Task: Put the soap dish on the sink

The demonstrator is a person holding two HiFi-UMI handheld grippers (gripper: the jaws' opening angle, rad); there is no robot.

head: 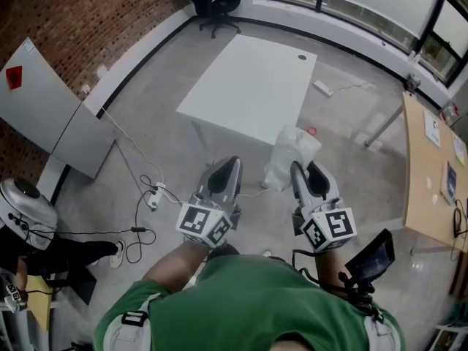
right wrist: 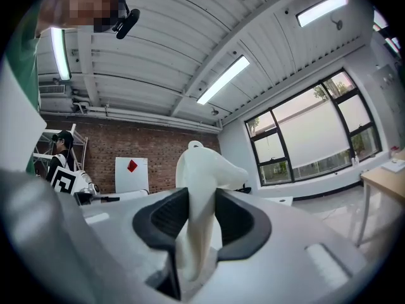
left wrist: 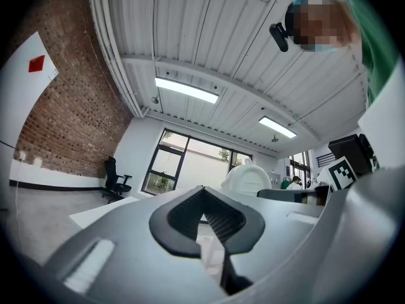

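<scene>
My right gripper (head: 306, 175) is shut on a white plastic soap dish (head: 290, 155), which sticks out past the jaw tips above the concrete floor. In the right gripper view the soap dish (right wrist: 204, 170) stands upright between the two black pads (right wrist: 235, 220), pinched at its lower part. It also shows from the left gripper view as a white soap dish (left wrist: 248, 178) off to the right. My left gripper (head: 224, 175) is held level beside the right one, its jaws together with nothing between them. No sink is in any view.
A white table (head: 248, 86) stands ahead on the floor, with a black office chair (head: 217, 6) beyond it. A wooden desk (head: 431, 174) runs along the right. Cables and a power strip (head: 150, 196) lie at the left, near a white board (head: 51, 108) leaning on the brick wall.
</scene>
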